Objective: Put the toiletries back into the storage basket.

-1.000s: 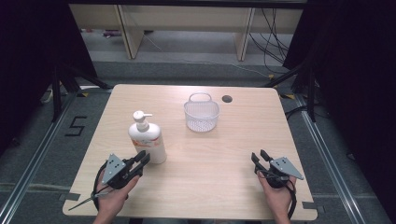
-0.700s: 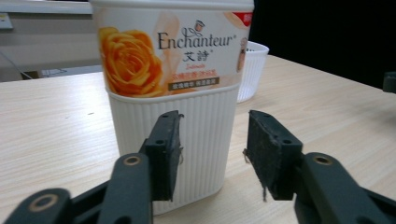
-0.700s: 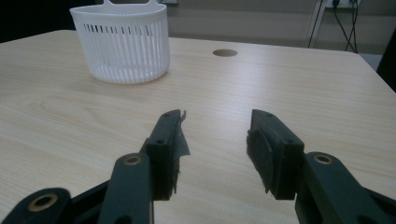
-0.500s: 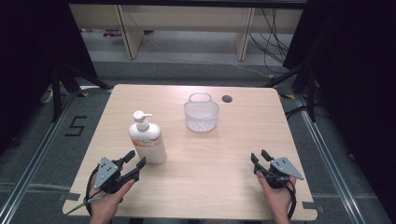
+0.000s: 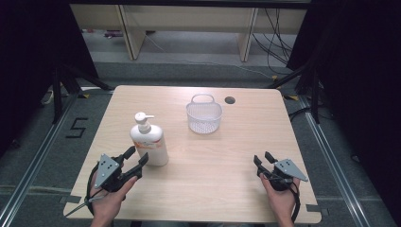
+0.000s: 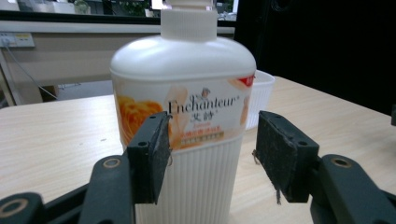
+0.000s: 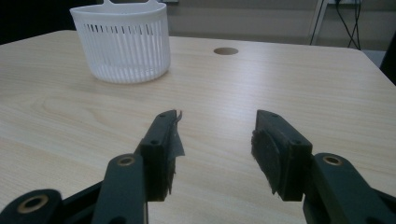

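White bottle: we see a pump bottle point(image 5: 150, 144) standing upright on the left half of the surface point(image 5: 227, 189), its label printed in orange with the word Enchanteur.
Bottle, close up: in the left gripper view the bottle point(image 6: 187, 107) stands just ahead of our tongs, its ribbed lower half between the two pads as seen from there; the pads do not press on it, and we cannot tell whether the left pad brushes the label.
Left tongs: our left tongs point(image 5: 134, 161) sit at the near left of the surface, pointing at the bottle's base. Their jaws have just been opening and now stand wide, with nothing gripped.
Left tongs, own view: the left tongs point(image 6: 210, 149) show a clear gap on the right pad's side of the bottle.
Right tongs: our right tongs point(image 5: 264, 160) rest at the near right, well apart from the bottle. Their jaws have just been opening too, and stand wide over bare wood with nothing between them.
Right tongs, own view: the right tongs point(image 7: 215, 140) point across the surface toward the basket.
Basket: a white slotted basket point(image 5: 204, 115) with a small handle stands upright near the far middle, apart from the bottle.
Basket, right gripper view: the basket point(image 7: 122, 44) sits at the upper left.
Hole: a round cable hole point(image 5: 230, 100) lies just beside the basket, toward the far edge.
Surface: light wood, rounded corners.
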`<state>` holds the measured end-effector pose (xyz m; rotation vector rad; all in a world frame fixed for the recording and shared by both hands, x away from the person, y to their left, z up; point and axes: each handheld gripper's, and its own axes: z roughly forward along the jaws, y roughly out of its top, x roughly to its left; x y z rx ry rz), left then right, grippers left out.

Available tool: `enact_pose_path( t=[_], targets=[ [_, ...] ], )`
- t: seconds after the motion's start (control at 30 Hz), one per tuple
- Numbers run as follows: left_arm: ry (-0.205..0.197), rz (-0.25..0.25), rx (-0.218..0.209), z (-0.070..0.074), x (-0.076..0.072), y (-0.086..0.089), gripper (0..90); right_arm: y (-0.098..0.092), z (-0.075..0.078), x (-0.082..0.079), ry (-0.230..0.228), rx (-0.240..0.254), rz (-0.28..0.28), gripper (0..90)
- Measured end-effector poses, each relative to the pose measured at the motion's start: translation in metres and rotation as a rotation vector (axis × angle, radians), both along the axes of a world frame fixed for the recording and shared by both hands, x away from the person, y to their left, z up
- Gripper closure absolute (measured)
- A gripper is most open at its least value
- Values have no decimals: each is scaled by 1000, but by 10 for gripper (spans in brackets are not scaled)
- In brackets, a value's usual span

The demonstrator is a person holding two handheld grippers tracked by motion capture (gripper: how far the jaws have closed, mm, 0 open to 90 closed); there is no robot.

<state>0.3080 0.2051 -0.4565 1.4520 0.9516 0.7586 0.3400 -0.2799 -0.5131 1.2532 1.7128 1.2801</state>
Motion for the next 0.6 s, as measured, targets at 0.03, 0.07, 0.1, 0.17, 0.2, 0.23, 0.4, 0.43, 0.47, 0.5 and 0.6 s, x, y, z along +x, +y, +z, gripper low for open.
enact_pose_path(
  t=[0.03, 0.07, 0.1, 0.17, 0.2, 0.23, 0.4, 0.43, 0.47, 0.5, 0.6],
  targets=[
    [-18, -3, -1, 1, 1, 0, 446, 0, -1, 0, -8, -1, -1, 505],
    [-19, 8, 4, 4, 0, -1, 448, 0, 0, 0, -7, -8, -3, 505],
    [-22, 14, 6, 6, 0, -2, 450, 1, 0, 0, -3, -7, -2, 506],
    [-30, 17, 9, 8, 0, -2, 454, 1, 0, 1, 7, -10, 2, 505],
    [-36, 20, 15, 11, 1, -3, 456, 1, 0, 1, 10, -7, 2, 506],
    [-35, 26, 13, 12, 2, -4, 458, 1, 0, 1, 13, -4, 7, 505],
    [-42, 45, 3, 23, 9, -5, 463, 2, 0, 0, 18, 17, -1, 505],
    [-44, 44, -1, 26, 10, -5, 464, 2, 0, 0, 17, 17, -1, 505],
    [-43, 46, 0, 29, 12, -6, 465, 2, 0, 0, 17, 15, 0, 505],
    [-43, 46, -4, 32, 13, -6, 466, 0, 0, 1, 1, -9, 14, 505],
    [-47, 49, -10, 40, 17, -8, 468, 2, 0, 1, 4, -21, -1, 503]
  ],
)
